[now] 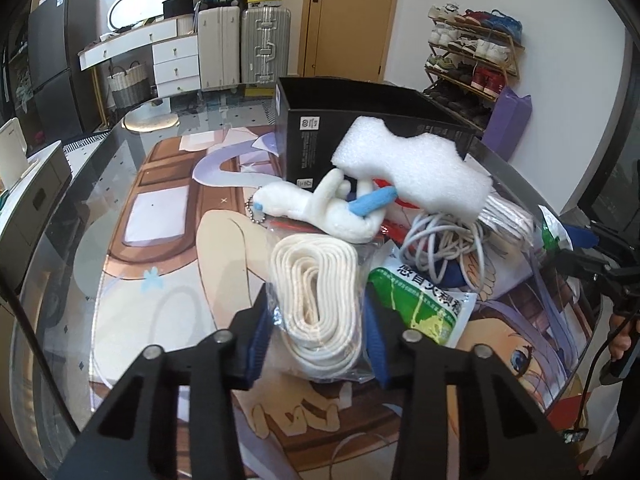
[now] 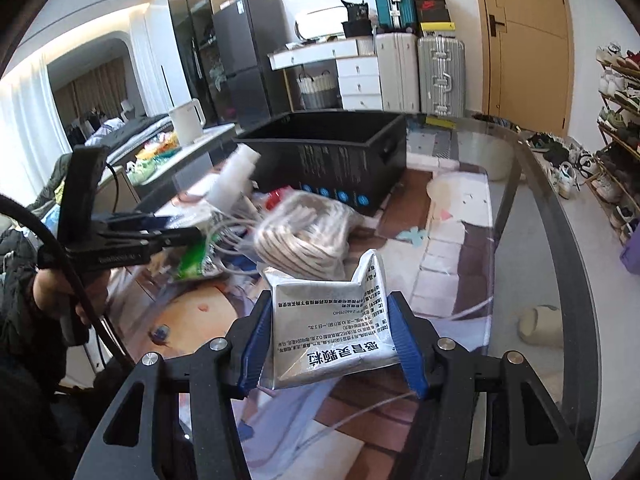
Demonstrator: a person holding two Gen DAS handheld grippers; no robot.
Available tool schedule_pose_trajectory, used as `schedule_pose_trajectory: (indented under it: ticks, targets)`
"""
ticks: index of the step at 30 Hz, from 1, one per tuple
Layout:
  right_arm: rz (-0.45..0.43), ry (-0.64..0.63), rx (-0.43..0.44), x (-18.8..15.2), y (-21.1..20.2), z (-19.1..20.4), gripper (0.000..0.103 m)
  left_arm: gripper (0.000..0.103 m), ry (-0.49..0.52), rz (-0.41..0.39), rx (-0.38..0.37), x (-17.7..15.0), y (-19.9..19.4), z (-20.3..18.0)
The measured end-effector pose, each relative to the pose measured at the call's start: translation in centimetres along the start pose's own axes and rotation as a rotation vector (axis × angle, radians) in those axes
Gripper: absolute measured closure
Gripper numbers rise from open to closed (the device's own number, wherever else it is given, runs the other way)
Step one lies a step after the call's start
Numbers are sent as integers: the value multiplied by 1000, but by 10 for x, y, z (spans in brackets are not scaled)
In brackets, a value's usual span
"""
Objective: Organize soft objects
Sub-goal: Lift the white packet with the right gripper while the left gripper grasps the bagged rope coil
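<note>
My left gripper point(image 1: 316, 332) has its jaws on both sides of a bagged coil of white strap point(image 1: 316, 296) lying on the table. Beyond it lie a white plush toy point(image 1: 328, 204), a white foam block point(image 1: 416, 160), a tangle of white cable point(image 1: 440, 244) and a green medicine sachet point(image 1: 424, 304). My right gripper point(image 2: 332, 340) is shut on a silver medicine sachet point(image 2: 332, 320), held above the table. In the right wrist view the strap coil point(image 2: 304, 232) is blurred, and the left gripper point(image 2: 180, 236) shows beside it.
An open black box point(image 1: 360, 120) stands behind the pile and also shows in the right wrist view point(image 2: 332, 148). The glass table point(image 2: 520, 216) has a printed mat under it. Suitcases, drawers and a shoe rack point(image 1: 472, 52) stand around the room.
</note>
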State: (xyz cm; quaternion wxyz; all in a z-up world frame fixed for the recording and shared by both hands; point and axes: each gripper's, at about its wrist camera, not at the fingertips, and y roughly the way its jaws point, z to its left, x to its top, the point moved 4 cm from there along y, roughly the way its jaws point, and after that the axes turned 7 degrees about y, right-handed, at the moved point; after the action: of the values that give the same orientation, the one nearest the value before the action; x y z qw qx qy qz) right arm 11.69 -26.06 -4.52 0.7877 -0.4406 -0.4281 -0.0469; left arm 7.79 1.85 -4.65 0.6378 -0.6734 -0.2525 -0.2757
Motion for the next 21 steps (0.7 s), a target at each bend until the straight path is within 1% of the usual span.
schedule_pose_trajectory:
  ticks: [7, 12, 17, 21]
  targets:
    - [-98, 10, 45, 14, -19, 13, 46, 65, 4, -47, -7, 1, -20, -4]
    - [-165, 19, 46, 25, -32, 21, 46, 65, -7, -100, -2, 5, -37, -3]
    - [-203, 23, 58, 35, -41, 29, 46, 65, -8, -149, -4, 12, -55, -2]
    - [-217, 23, 63, 42, -43, 33, 46, 65, -4, -188, -5, 20, -65, -2]
